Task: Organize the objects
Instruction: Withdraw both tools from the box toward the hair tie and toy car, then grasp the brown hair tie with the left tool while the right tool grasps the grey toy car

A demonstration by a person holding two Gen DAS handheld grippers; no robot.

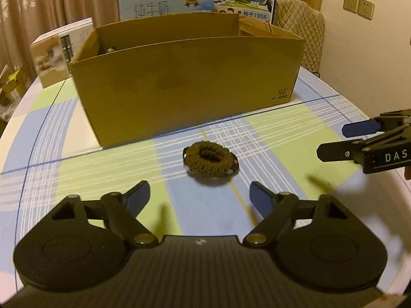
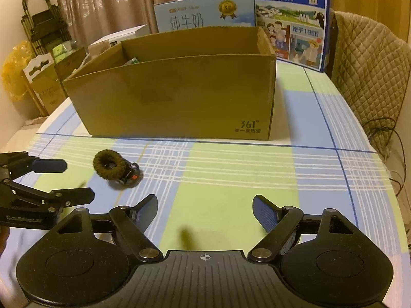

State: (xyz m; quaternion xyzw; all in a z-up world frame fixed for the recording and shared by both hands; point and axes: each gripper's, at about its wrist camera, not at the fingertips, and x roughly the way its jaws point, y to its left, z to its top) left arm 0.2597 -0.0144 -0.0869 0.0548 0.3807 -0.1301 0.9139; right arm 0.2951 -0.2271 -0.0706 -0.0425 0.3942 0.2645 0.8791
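A brown fuzzy ring-shaped object [image 1: 209, 159] with a small black and red part lies on the checked tablecloth, just in front of my open left gripper [image 1: 199, 197]. It also shows in the right wrist view [image 2: 113, 167]. An open cardboard box [image 1: 185, 84] stands behind it, also seen in the right wrist view [image 2: 174, 92]. My right gripper [image 2: 204, 211] is open and empty over the cloth. It shows at the right edge of the left wrist view [image 1: 334, 141]. The left gripper shows at the left of the right wrist view [image 2: 77, 179].
Two milk cartons [image 2: 205, 12] [image 2: 291, 18] stand behind the box. A smaller box [image 1: 59, 51] sits at the back left. A quilted chair [image 2: 370, 77] stands at the table's right. A folded trolley [image 2: 41, 23] and boxes are off the left edge.
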